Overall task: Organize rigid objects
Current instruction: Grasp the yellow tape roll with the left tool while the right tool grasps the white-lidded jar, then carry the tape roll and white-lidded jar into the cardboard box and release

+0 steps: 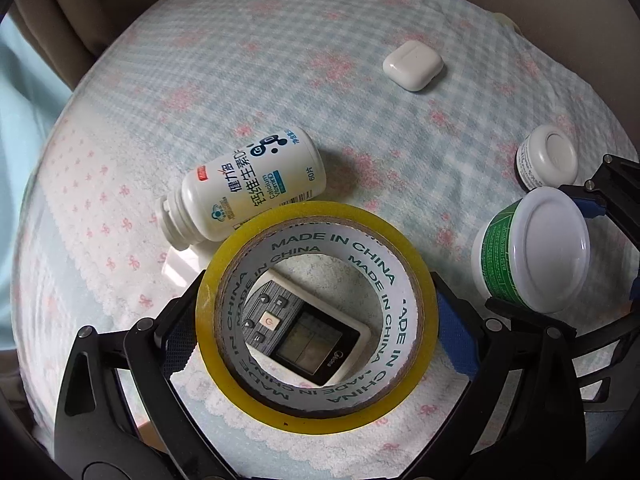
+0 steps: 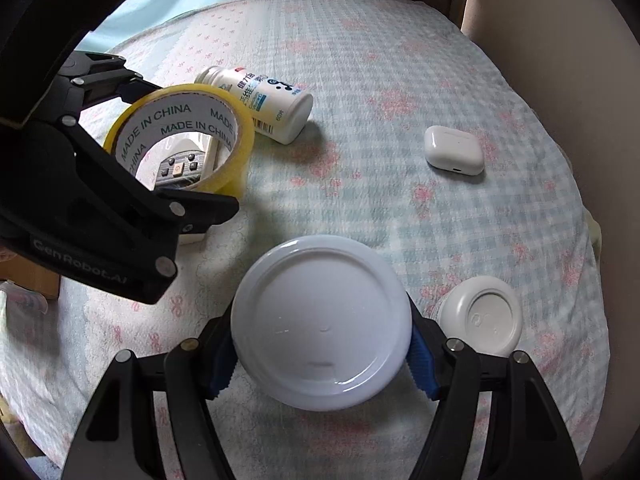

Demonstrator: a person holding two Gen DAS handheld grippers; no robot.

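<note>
My left gripper (image 1: 318, 330) is shut on a yellow roll of tape (image 1: 212, 308), one pad on each side of the rim. The roll is held above a white remote control (image 1: 308, 336), which shows through its hole. In the right wrist view the same roll (image 2: 240, 136) sits in the left gripper (image 2: 176, 144) at the upper left. My right gripper (image 2: 322, 360) is shut on a green-labelled jar with a broad white lid (image 2: 322, 322), blue pads against its sides. That jar (image 1: 532, 252) also shows at the right of the left wrist view.
A white vitamin bottle (image 1: 256, 184) lies on its side beyond the tape. A white earbud case (image 2: 454, 151) rests further back. A small white-lidded jar (image 2: 486, 324) stands just right of the held jar. A pale checked cloth (image 2: 360, 80) covers the surface; its edges drop away all round.
</note>
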